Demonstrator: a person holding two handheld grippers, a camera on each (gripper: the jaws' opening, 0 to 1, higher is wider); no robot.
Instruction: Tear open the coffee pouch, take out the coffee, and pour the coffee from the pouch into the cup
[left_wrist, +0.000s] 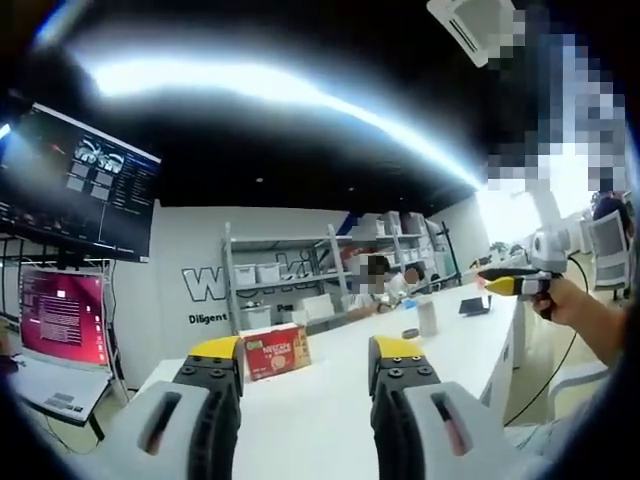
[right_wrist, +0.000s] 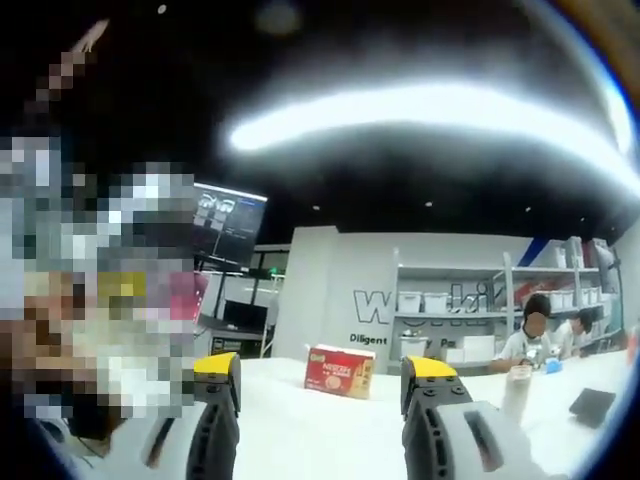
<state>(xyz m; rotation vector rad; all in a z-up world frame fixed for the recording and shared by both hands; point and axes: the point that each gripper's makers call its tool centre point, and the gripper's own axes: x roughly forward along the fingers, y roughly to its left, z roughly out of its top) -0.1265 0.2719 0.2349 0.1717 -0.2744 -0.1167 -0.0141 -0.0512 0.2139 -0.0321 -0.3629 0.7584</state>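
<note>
A red coffee box (left_wrist: 276, 352) stands on the white table (left_wrist: 320, 400), just beyond my left gripper (left_wrist: 307, 352), which is open with nothing between its yellow-tipped jaws. A pale cup (left_wrist: 427, 316) stands further along the table. The right gripper (left_wrist: 505, 284) comes in from the right, held by a hand, its state unclear there. In the right gripper view the same red box (right_wrist: 339, 371) sits ahead of my right gripper (right_wrist: 325, 370), open and empty. The cup (right_wrist: 516, 392) is to the right of its right jaw.
A dark flat object (left_wrist: 474, 305) lies on the table past the cup. Shelves with white bins (left_wrist: 290, 280) line the back wall. Two people (right_wrist: 548, 340) sit at the far end. Monitors (left_wrist: 80, 180) and a laptop (left_wrist: 50, 385) stand at the left.
</note>
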